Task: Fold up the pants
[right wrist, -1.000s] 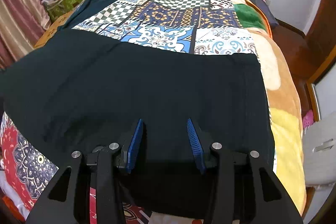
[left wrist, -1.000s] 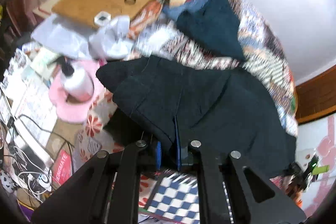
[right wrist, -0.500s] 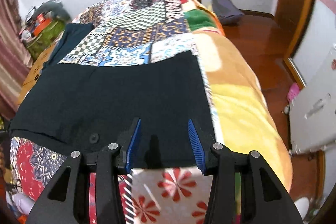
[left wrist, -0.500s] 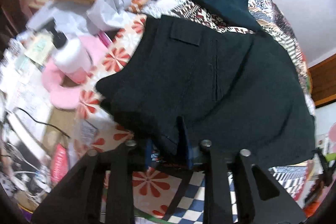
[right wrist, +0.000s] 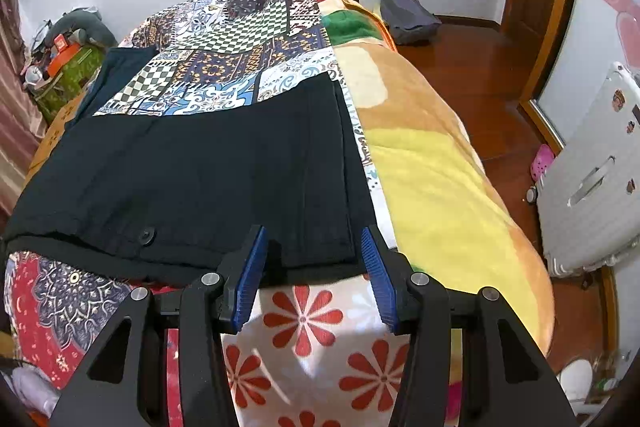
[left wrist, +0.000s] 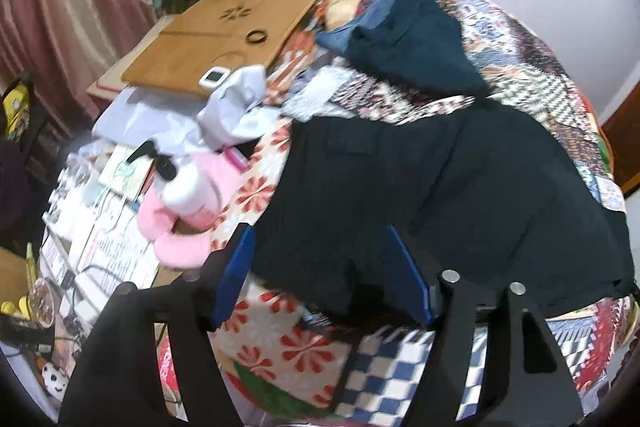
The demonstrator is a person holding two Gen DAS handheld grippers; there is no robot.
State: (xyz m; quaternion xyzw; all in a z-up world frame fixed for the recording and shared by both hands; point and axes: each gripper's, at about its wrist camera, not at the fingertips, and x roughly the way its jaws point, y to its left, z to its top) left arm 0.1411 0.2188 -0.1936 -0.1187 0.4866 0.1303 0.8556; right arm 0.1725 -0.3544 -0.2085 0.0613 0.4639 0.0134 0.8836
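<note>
Patchwork bed [right wrist: 248, 67] bears dark pants [right wrist: 192, 179] ahead of both spread tongs [left wrist: 320, 267] [right wrist: 314, 259].

1. From my left wrist view, the pants [left wrist: 432, 195] lie flat on the bed quilt [left wrist: 540, 75], crossing its near part.
2. Beyond the pants, a second folded garment [left wrist: 408, 47] lies on the quilt.
3. Left of the bed stands a wooden board [left wrist: 224, 27]; a small ring [left wrist: 256, 37] lies on it.
4. Nearer, left of the pants, a pump bottle [left wrist: 180, 187] rests on a cushion [left wrist: 180, 231].
5. The left gripper [left wrist: 324, 275] sits over the pants' near edge, fabric between its parted fingers.
6. From my right wrist view, the right gripper [right wrist: 314, 267] straddles the pants' near right corner.
7. A blanket [right wrist: 432, 163] lies right of the pants; a suitcase [right wrist: 588, 179] stands on the floor further right.
</note>
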